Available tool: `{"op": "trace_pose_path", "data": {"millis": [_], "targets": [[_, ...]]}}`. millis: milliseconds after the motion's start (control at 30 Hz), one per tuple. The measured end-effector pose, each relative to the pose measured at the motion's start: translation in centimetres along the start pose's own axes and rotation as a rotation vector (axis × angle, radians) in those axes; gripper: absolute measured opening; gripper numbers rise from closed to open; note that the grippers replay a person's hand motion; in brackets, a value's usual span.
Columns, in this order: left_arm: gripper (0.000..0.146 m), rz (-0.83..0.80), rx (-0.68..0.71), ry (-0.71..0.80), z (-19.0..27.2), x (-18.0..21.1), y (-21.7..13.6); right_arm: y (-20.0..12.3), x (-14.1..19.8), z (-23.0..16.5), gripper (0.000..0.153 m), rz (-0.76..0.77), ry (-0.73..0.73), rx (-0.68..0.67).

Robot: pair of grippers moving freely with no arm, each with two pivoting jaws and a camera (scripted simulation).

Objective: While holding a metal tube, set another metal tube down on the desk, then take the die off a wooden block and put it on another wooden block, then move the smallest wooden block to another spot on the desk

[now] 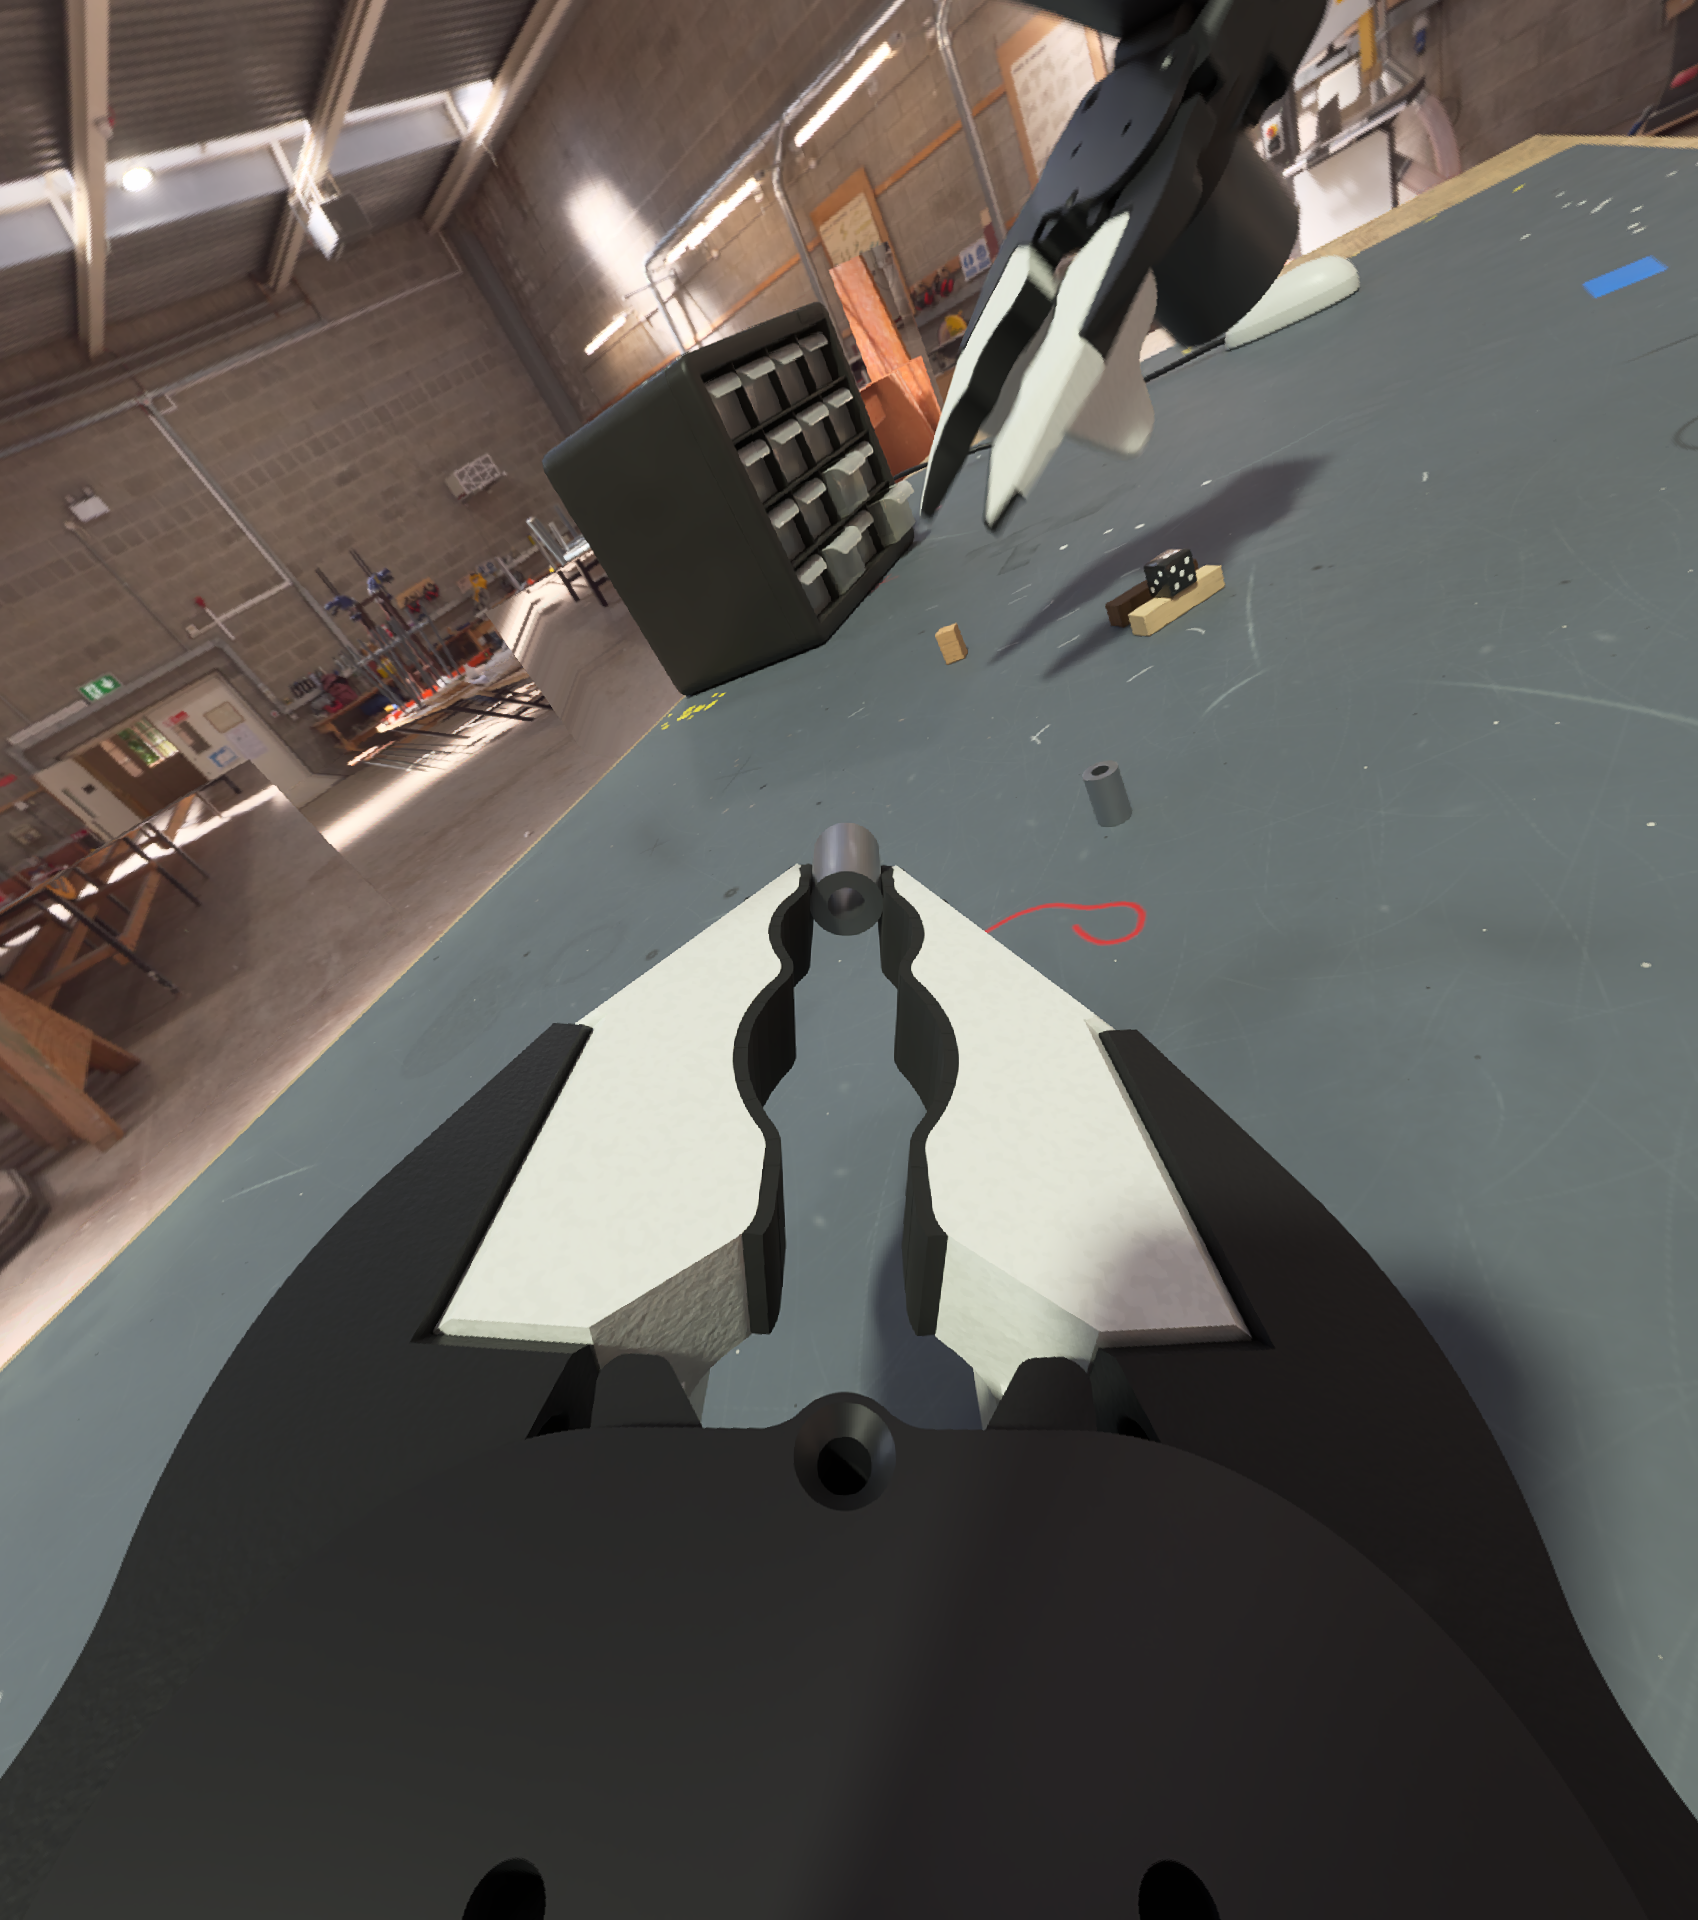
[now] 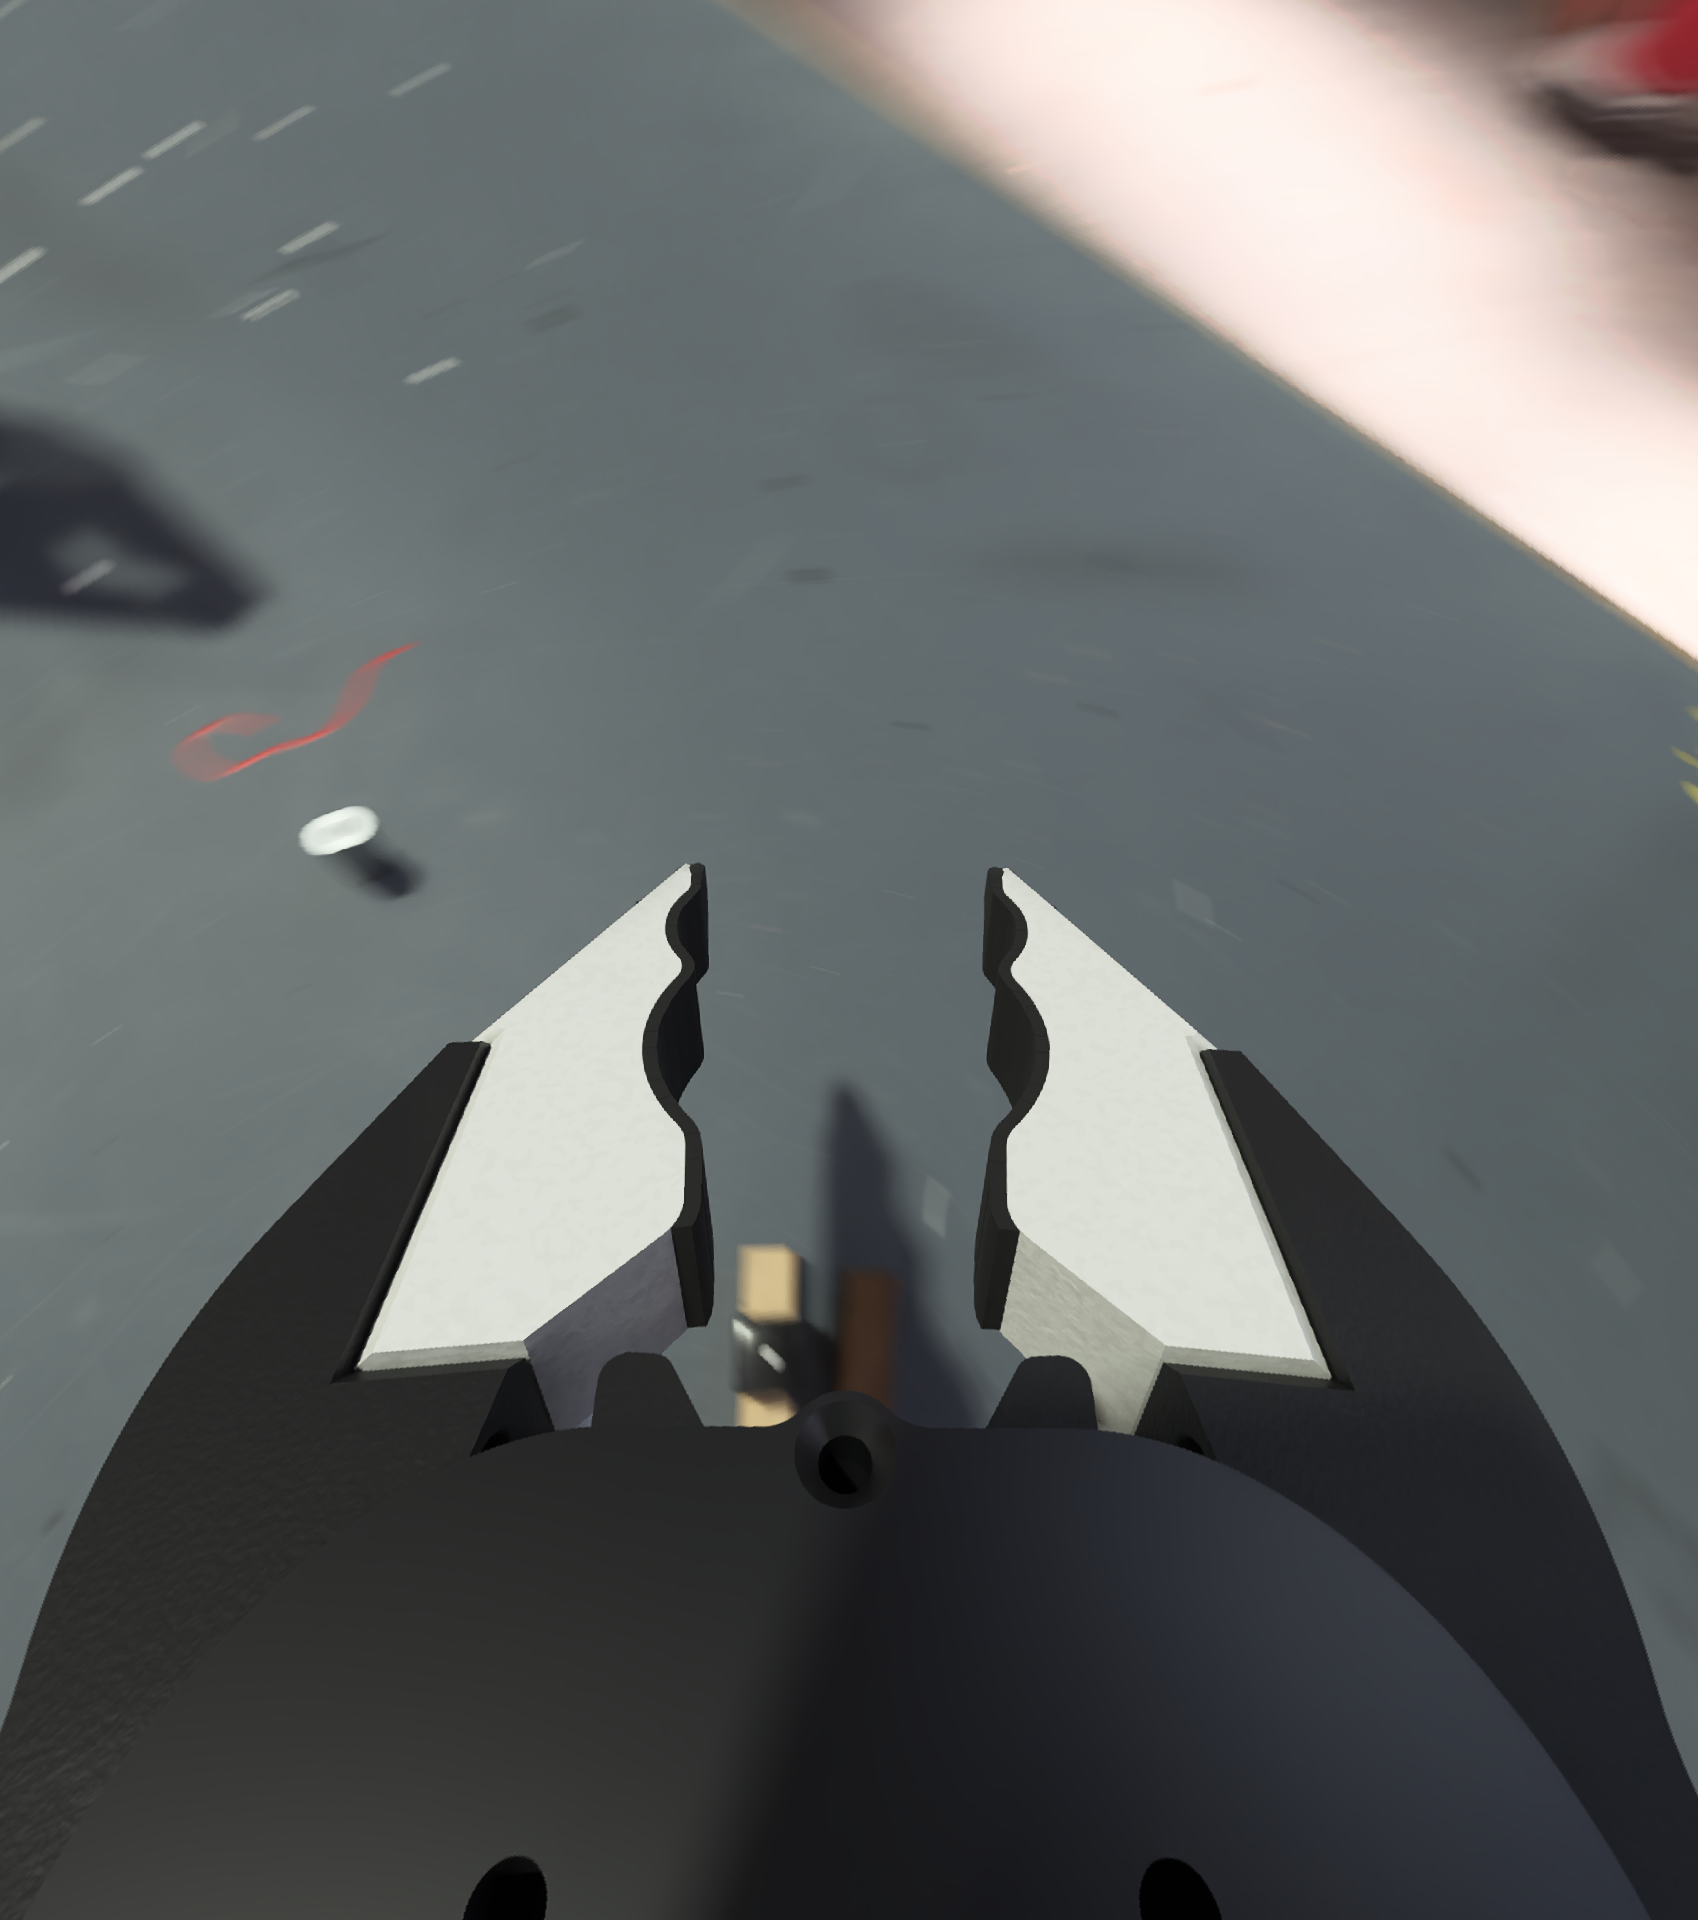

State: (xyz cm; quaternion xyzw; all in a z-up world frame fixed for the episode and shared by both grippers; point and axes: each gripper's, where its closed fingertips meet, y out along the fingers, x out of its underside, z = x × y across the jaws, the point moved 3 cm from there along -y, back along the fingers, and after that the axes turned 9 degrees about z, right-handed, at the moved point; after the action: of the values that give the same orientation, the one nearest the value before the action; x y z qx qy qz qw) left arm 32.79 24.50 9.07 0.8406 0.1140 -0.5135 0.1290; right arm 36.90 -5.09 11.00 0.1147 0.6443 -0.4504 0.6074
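My left gripper (image 1: 847,883) is shut on a grey metal tube (image 1: 846,891) at its fingertips, above the desk. A second metal tube (image 1: 1107,795) stands upright on the desk ahead to the right; it also shows in the right wrist view (image 2: 346,837). A black die (image 1: 1169,572) sits on a light wooden block (image 1: 1177,603) beside a dark wooden block (image 1: 1125,606). The smallest wooden block (image 1: 951,643) stands apart to the left. My right gripper (image 2: 845,883) is open and empty, hovering above the blocks; it shows in the left wrist view (image 1: 964,509). The light block (image 2: 767,1283), die (image 2: 767,1361) and dark block (image 2: 871,1330) show low between its fingers.
A black drawer cabinet (image 1: 731,499) stands on the desk's far left edge. A white object (image 1: 1292,296) lies farther back. A red scribble (image 1: 1084,920) and blue tape (image 1: 1622,276) mark the grey desk (image 1: 1447,935). The desk edge (image 2: 1344,447) runs diagonally in the right wrist view.
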Motion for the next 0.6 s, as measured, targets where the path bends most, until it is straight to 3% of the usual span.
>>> {"op": "trace_pose_path", "data": {"millis": [100, 233, 400, 600], "targets": [[0.011, -0.004, 0.002, 0.003, 0.0, 0.0, 0.0, -5.1, 1.3, 5.4, 0.052, 0.086, 0.204, 0.287], [0.011, -0.006, 0.001, 0.004, 0.0, 0.1, 0.1, -9.2, 4.2, 7.3, 0.051, 0.088, 0.289, 0.339], [0.011, -0.009, 0.003, 0.004, 0.0, 0.1, 0.1, -10.9, 8.2, 7.1, 0.041, -0.036, 0.358, 0.313], [0.011, -0.01, 0.002, 0.004, 0.0, 0.2, 0.1, -9.6, 9.6, 4.8, 0.035, -0.17, 0.361, 0.147]]}}
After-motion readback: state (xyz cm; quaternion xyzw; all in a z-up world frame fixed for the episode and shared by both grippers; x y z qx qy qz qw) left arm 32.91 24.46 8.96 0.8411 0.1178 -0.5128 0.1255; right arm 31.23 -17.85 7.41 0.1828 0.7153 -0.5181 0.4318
